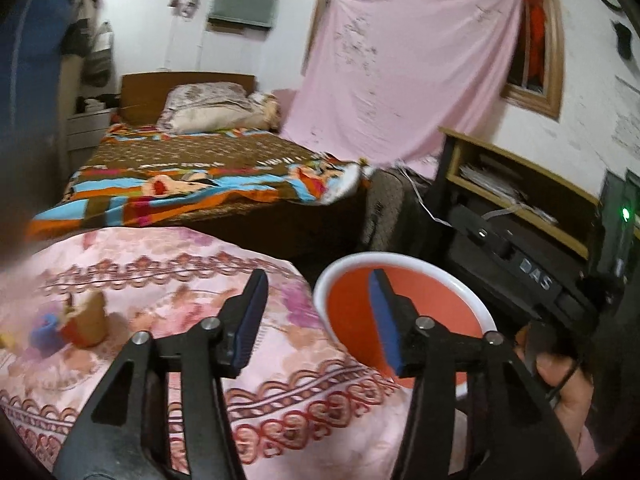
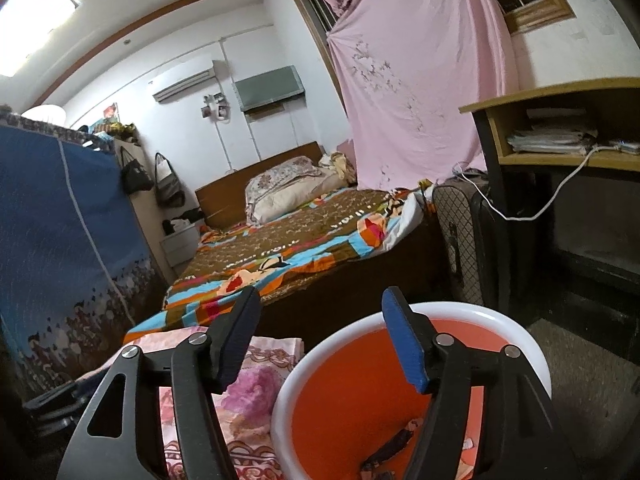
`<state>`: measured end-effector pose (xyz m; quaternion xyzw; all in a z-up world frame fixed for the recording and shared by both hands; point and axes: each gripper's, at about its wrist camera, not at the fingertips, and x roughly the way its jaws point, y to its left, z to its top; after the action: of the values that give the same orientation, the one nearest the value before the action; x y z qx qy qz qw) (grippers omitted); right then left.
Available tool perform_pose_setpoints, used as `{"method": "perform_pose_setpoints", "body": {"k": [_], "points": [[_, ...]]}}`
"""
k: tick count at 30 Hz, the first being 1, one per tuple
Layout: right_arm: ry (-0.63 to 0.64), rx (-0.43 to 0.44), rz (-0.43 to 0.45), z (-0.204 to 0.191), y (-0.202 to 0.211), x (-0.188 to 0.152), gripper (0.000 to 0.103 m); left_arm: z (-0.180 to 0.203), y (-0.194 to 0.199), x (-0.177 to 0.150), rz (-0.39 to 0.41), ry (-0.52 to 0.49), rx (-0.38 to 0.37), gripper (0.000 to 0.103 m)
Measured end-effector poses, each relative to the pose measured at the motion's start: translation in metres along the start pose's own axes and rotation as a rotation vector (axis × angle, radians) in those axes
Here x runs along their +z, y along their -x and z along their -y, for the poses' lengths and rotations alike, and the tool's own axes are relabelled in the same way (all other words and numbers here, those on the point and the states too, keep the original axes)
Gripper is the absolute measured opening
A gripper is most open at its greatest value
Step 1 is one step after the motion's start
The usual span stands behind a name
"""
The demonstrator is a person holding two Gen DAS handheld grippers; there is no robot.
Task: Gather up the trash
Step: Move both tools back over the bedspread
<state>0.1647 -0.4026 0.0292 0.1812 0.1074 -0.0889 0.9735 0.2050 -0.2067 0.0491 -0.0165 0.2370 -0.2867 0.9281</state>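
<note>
An orange bucket with a white rim [image 1: 400, 257] stands beside a surface covered in pink floral cloth [image 1: 168, 300]. My left gripper [image 1: 319, 276] is open and empty, with one finger over the cloth and the other over the bucket's mouth. Blurred trash [image 1: 82, 320], tan, red and blue pieces, lies on the cloth at the left. My right gripper [image 2: 322, 294] is also open and empty, above the near side of the bucket [image 2: 340, 400]. A dark wrapper [image 2: 394, 444] lies inside on the bucket's bottom. A hand [image 1: 560, 380] shows at the lower right of the left wrist view.
A bed with a colourful blanket [image 2: 288, 256] lies straight ahead. A suitcase [image 2: 460, 232] and a wooden desk with papers [image 2: 552, 140] stand to the right, with black boxes [image 1: 520, 264] below. A blue fabric wardrobe [image 2: 60, 240] closes off the left. A pink sheet [image 1: 400, 80] hangs over the window.
</note>
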Motion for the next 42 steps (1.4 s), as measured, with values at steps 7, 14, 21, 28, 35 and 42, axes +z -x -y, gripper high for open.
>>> {"method": "perform_pose_setpoints", "body": {"k": [7,14,21,28,35,42], "points": [[0.059,0.044,0.094,-0.019,0.011,0.002,0.083,-0.026,0.027,0.003,0.107,0.064,0.102,0.056],[0.109,0.100,0.194,-0.042,0.022,-0.001,0.103,-0.047,0.059,-0.001,0.240,0.120,0.210,0.092],[0.174,0.158,0.261,-0.072,0.032,-0.010,0.103,-0.073,0.082,-0.012,0.301,0.151,0.325,0.092],[0.219,0.230,0.304,-0.102,0.039,-0.020,0.103,-0.099,0.114,-0.024,0.357,0.139,0.425,0.092],[0.275,0.337,0.313,-0.145,0.037,-0.031,0.103,-0.128,0.145,-0.028,0.422,0.124,0.522,0.092],[0.337,0.431,0.198,-0.193,0.001,-0.044,0.103,-0.164,0.159,-0.031,0.445,0.128,0.600,0.092]]}}
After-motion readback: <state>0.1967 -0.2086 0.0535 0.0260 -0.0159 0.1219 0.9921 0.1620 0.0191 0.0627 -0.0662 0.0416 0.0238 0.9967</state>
